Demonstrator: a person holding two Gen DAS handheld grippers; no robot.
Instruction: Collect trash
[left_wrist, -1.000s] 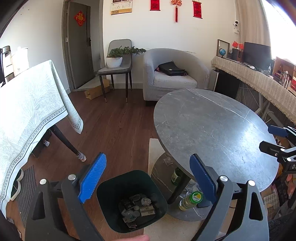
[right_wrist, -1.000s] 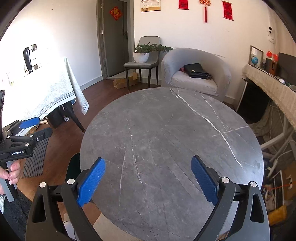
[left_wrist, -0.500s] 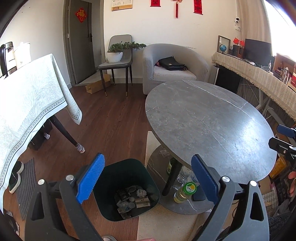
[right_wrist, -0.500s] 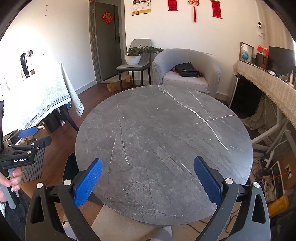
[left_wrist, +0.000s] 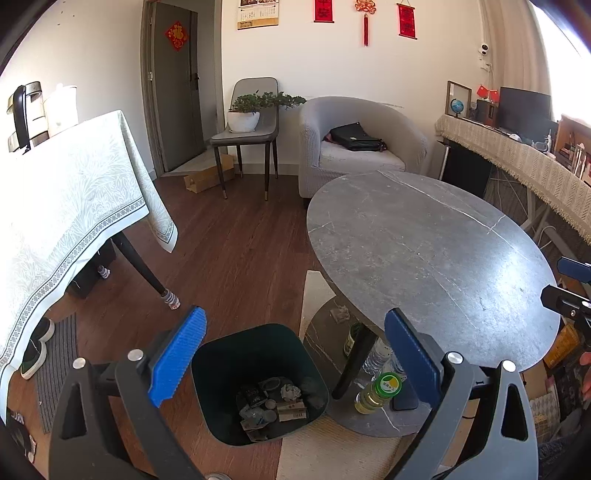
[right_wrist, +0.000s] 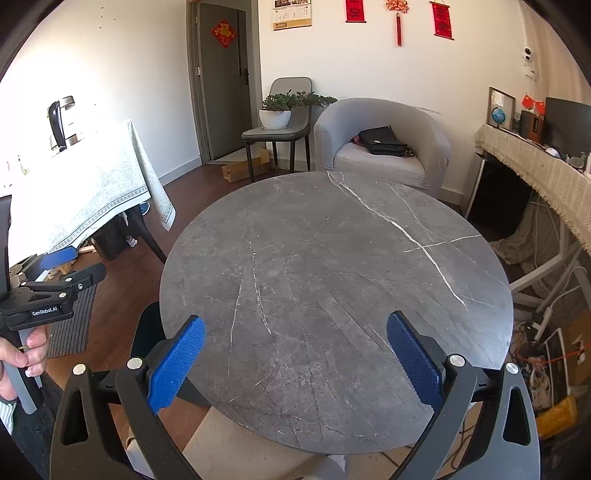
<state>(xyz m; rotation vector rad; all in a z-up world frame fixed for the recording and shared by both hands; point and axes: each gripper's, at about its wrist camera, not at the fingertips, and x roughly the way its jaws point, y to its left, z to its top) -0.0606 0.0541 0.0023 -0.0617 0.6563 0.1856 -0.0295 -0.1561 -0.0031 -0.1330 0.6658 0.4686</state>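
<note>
A dark green bin (left_wrist: 225, 369) stands on the floor left of the round grey table (left_wrist: 424, 251). Several pieces of trash (left_wrist: 271, 404) lie in its bottom. My left gripper (left_wrist: 293, 356) is open and empty, held high above the bin. My right gripper (right_wrist: 295, 360) is open and empty, held above the near edge of the bare table top (right_wrist: 332, 280). The bin's edge (right_wrist: 146, 332) shows behind the table in the right wrist view. The left gripper also shows at the left edge of that view (right_wrist: 66, 269).
Bottles (left_wrist: 376, 393) stand on the table's base plate under the top. A cloth-covered table (left_wrist: 62, 206) is at the left, a grey armchair (left_wrist: 354, 147) and a chair with a plant (left_wrist: 251, 122) at the back, a draped desk (left_wrist: 524, 166) at the right.
Both grippers have pulled back and risen, so the bin and table look smaller and farther. Both stay open and empty.
</note>
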